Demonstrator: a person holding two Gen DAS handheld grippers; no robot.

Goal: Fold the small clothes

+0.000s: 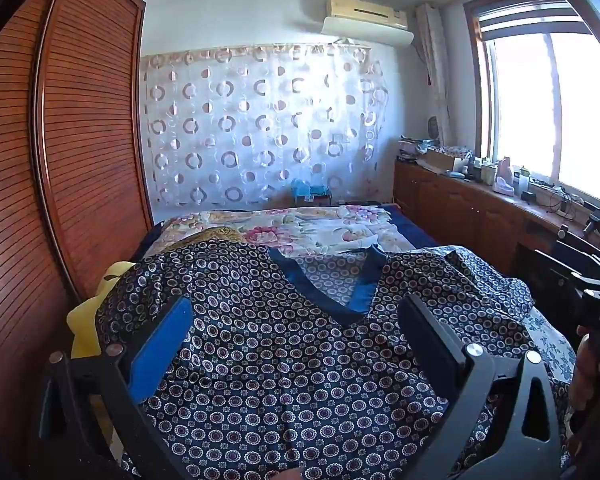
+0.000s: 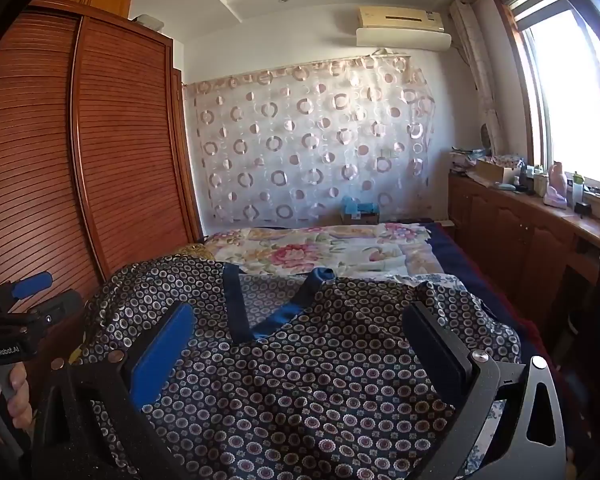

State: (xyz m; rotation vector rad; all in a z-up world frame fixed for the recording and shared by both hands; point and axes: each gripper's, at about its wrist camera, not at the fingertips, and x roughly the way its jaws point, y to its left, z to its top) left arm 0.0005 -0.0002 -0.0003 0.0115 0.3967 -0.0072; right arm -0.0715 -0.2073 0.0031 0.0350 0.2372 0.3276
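Two slatted doors of a brown wardrobe (image 1: 80,128) fill the left side of both views, and a bed (image 2: 444,248) under a floral bedspread (image 1: 320,228) is seen across the middle of each frame, before a sheer curtain (image 1: 260,120) patterned with rings. A dark blue patterned top (image 1: 284,344) with a plain blue V-neck is spread over the near end of the bed, filling the lower half of both frames, its neckline turned towards the far wall. The left gripper (image 1: 296,340) is held above the top's chest area, its jaws spread fully wide and nothing gripped. The right gripper (image 2: 296,344) is likewise held over the cloth, jaws fully apart and empty. A hand (image 2: 14,392) on a gripper handle is seen at lower left of the right view.
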